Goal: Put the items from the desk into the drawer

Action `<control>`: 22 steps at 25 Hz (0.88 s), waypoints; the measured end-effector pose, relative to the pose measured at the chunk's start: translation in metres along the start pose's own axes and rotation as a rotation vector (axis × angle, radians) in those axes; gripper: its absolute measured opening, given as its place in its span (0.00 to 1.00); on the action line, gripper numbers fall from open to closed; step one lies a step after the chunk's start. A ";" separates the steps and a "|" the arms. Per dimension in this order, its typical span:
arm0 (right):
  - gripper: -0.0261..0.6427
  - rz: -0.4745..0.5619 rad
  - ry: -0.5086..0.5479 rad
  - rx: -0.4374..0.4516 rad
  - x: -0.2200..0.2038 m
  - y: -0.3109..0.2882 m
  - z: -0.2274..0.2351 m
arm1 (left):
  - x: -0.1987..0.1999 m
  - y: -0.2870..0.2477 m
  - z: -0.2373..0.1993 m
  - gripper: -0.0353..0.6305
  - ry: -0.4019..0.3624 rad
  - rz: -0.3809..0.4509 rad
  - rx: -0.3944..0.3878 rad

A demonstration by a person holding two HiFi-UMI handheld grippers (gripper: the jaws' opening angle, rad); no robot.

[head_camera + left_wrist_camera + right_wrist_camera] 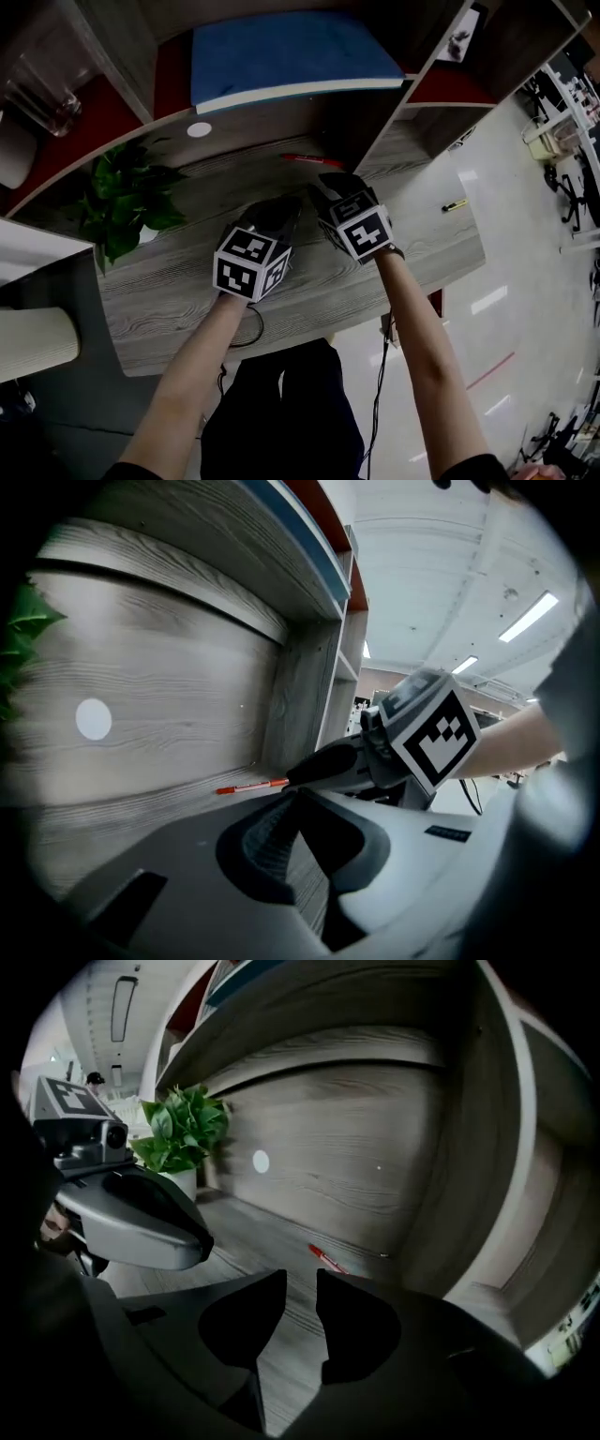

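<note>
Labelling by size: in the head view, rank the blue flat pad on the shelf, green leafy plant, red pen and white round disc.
1. blue flat pad
2. green leafy plant
3. red pen and white round disc: too alike; pen longer, disc wider.

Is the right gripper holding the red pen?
No: the red pen lies on the desk beyond the right gripper, its jaws apart and empty.

The red pen (322, 1257) at the table's (281, 1227) far side loses its near end behind the right gripper (300, 1283). A yellow thing (455, 204) on the floor (525, 253), far right, is too small to name. The left gripper view cuts off most of the plant (23, 635).
</note>
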State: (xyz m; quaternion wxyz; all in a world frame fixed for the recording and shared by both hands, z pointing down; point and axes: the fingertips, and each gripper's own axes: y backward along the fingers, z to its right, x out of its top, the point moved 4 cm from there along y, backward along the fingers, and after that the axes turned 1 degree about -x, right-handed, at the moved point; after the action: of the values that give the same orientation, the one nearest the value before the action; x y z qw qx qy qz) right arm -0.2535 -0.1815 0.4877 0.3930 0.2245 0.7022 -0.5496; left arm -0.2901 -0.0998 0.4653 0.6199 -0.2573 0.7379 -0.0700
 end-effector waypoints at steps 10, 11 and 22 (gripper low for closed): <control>0.19 -0.120 0.208 0.048 0.019 -0.070 0.017 | -0.001 -0.028 -0.042 0.06 0.021 -0.007 0.024; 0.22 -0.135 0.224 0.066 0.018 -0.076 0.016 | 0.000 -0.028 -0.048 0.06 0.022 -0.002 0.031; 0.28 -0.344 0.186 0.128 0.006 -0.100 0.033 | 0.001 -0.018 -0.073 0.06 -0.010 0.038 0.003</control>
State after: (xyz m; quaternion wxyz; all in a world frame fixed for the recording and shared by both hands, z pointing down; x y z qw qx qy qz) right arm -0.3215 -0.2427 0.5396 0.2118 0.1753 0.7270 -0.6292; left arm -0.3541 -0.1316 0.4886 0.6252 -0.2426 0.7395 -0.0582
